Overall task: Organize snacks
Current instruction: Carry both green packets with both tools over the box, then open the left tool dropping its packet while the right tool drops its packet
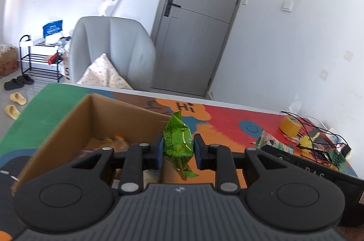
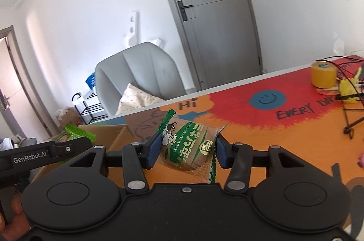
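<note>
Two hand-held grippers each pinch a snack: the left hand-held gripper (image 1: 178, 151) clamps a green packet (image 1: 178, 145) above a cardboard box (image 1: 75, 127), the right hand-held gripper (image 2: 187, 151) a brown bun packet (image 2: 190, 149). Below, a colourful table (image 2: 284, 134) ends at a chair (image 1: 113, 47) and a grey door (image 1: 198, 20). Orange wrappers (image 1: 118, 141) lie inside the box.

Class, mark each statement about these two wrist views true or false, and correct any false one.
1. The left gripper holds a green snack packet. True.
2. The right gripper is empty. False: its jaws are shut on a clear bun packet.
3. The cardboard box is open at the top. True.
4. The tape roll is blue. False: it is yellow.
5. The grey door stands wide open. False: it is closed.
</note>
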`<act>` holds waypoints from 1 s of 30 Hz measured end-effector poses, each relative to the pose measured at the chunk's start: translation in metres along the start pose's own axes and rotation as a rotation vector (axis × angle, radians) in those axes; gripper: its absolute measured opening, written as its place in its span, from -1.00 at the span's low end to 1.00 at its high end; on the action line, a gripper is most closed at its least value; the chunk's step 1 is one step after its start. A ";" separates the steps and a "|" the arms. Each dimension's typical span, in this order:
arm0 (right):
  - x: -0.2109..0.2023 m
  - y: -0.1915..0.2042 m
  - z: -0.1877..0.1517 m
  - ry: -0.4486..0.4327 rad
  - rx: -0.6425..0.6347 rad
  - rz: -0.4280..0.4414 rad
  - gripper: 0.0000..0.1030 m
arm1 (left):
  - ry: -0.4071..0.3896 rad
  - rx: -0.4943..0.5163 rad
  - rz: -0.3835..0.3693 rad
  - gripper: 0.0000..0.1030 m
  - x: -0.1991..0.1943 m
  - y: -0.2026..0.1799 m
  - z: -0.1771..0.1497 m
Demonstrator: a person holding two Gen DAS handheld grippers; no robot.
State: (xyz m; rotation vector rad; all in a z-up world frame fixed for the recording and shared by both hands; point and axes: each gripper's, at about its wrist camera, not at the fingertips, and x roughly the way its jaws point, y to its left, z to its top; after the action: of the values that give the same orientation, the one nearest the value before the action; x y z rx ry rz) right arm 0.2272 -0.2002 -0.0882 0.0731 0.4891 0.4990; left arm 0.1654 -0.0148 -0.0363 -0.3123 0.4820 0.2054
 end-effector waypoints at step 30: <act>0.027 0.121 -0.003 0.039 -0.145 0.174 -0.02 | 0.016 -0.088 0.103 -0.43 -0.044 0.103 0.005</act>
State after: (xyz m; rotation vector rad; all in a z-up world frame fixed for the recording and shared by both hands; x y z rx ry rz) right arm 0.1929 -0.0810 -0.0798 -0.0341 0.4856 0.7060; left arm 0.1023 0.0778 -0.0362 -0.3755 0.5061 0.3248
